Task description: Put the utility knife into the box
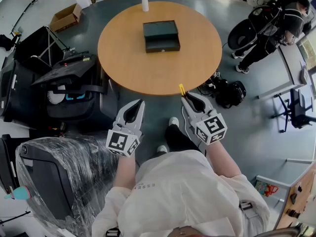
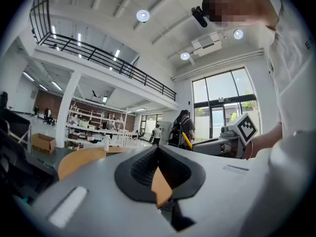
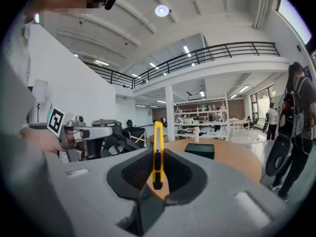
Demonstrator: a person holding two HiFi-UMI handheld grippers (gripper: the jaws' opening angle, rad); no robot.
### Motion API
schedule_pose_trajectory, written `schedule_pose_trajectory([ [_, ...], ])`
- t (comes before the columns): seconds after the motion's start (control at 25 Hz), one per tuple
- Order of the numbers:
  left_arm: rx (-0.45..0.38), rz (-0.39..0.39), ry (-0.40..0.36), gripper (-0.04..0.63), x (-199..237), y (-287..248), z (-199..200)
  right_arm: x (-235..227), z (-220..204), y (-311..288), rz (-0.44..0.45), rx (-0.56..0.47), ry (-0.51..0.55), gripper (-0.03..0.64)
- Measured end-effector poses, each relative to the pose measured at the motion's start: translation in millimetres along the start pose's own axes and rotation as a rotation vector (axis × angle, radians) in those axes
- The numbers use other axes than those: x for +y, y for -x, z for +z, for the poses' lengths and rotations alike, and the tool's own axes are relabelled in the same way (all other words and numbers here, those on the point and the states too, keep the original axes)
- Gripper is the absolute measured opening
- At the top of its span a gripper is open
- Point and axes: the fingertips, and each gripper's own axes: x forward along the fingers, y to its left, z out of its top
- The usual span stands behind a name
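A dark box with its lid up sits near the middle of the round wooden table; the right gripper view shows this box ahead on the tabletop. My right gripper is held short of the table's near edge, shut on a yellow utility knife that sticks up past the tips. In the right gripper view the knife stands upright between the pads. My left gripper hangs beside it to the left, shut with nothing in it. The left gripper view also catches the knife.
A white bottle stands at the table's far edge. Black cases and a plastic-wrapped chair crowd the left. Bags and cables lie by the table's right. A person with a backpack stands at the far right.
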Motion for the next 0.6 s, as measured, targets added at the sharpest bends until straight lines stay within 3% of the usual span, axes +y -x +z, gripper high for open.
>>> schedule_pose_trajectory([
  [0.28,0.007,0.01,-0.013,0.017,33,-56,-6,-44,3,-50,0.024,-0.008,-0.01,0.055],
  [0.6,0.013,0.027,-0.022,0.017,89,-166,-1,-138,21,-131,0.048,0.003,-0.01,0.055],
])
